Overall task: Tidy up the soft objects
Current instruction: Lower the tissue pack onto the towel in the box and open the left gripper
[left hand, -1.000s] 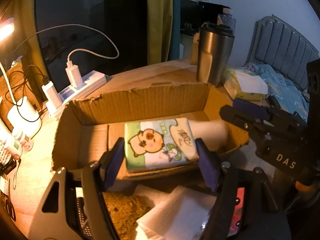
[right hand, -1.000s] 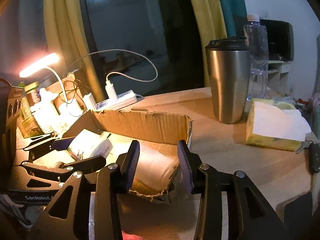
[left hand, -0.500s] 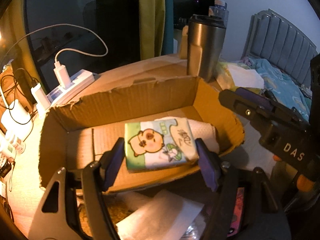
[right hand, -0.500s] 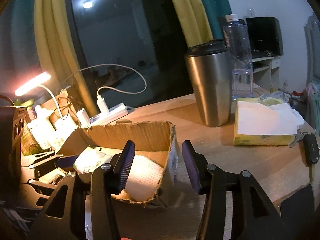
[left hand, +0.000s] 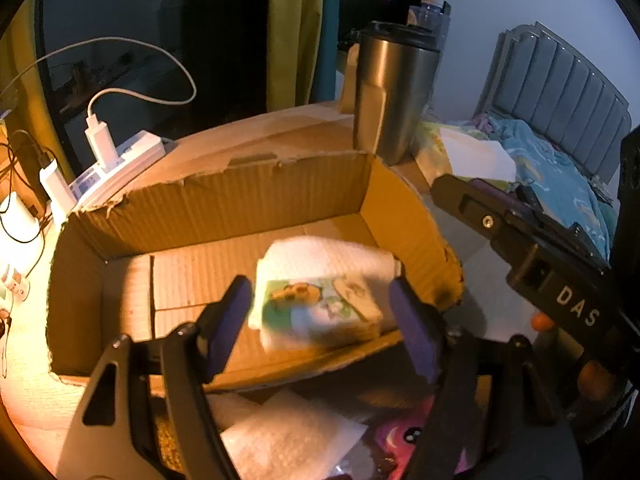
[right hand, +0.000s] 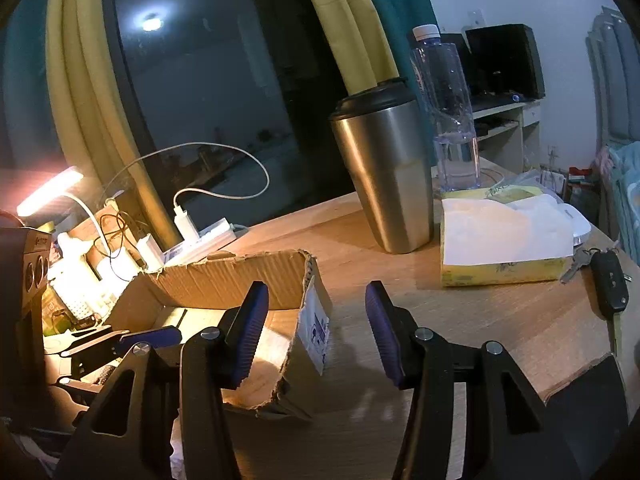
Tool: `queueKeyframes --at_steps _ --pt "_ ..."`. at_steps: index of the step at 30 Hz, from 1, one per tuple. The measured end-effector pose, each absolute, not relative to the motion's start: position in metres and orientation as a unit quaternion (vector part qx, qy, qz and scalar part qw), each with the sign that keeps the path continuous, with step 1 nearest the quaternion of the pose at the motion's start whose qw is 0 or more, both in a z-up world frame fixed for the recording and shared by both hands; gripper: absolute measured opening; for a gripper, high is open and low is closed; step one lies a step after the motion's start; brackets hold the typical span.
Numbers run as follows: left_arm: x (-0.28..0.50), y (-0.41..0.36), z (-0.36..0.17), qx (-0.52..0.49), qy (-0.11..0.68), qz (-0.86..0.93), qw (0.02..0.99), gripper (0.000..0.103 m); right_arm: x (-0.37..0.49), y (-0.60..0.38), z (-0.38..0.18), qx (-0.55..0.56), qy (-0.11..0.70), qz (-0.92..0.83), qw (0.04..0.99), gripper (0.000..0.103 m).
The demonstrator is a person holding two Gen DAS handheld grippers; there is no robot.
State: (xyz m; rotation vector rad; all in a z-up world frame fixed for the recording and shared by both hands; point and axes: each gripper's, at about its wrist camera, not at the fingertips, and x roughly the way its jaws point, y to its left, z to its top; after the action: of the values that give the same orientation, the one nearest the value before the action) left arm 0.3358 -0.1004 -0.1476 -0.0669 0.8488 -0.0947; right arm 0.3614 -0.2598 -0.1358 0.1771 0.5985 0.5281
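Two tongs | left tongs [left hand: 320,312] opening, tissue pack [left hand: 320,304] loose between, lower centre, over box [left hand: 240,208] | right tongs [right hand: 316,328] open, empty | pack light, squashy: grip short sides

The room is dim. A warm desk lamp [right hand: 50,196] at the left edge of the table [right hand: 500,320] casts orange light and glares white in the left wrist view. The tissue pack [left hand: 320,308] is motion-blurred. Fisheye bending and black vignetting mark all 4 corners.

Wooden table [right hand: 500,320] with cardboard box [right hand: 240,280]
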Motion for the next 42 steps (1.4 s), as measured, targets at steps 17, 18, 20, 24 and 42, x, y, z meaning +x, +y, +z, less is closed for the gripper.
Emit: queueKeyframes --at_steps 17,18,20,24,42 --pt "0.314 -0.090 -0.123 -0.035 0.377 -0.011 0.926 0.078 0.354 -0.251 -0.134 0.066 0.299 0.264 0.914 0.054" --pt "0.313 -0.089 -0.122 -0.035 0.375 -0.011 0.926 0.078 0.352 -0.251 -0.133 0.064 0.300 0.266 0.914 0.054" --pt "0.308 -0.089 -0.118 -0.037 0.370 -0.011 0.928 0.078 0.349 -0.250 -0.130 0.061 0.299 0.268 0.914 0.054" --pt "0.300 -0.087 -0.113 -0.039 0.362 -0.013 0.931 0.078 0.342 -0.251 -0.125 0.059 0.299 0.268 0.914 0.054" --pt "0.256 -0.060 -0.101 -0.065 0.333 -0.013 0.941 0.078 0.295 -0.234 -0.105 0.036 0.298 0.266 0.916 0.054"
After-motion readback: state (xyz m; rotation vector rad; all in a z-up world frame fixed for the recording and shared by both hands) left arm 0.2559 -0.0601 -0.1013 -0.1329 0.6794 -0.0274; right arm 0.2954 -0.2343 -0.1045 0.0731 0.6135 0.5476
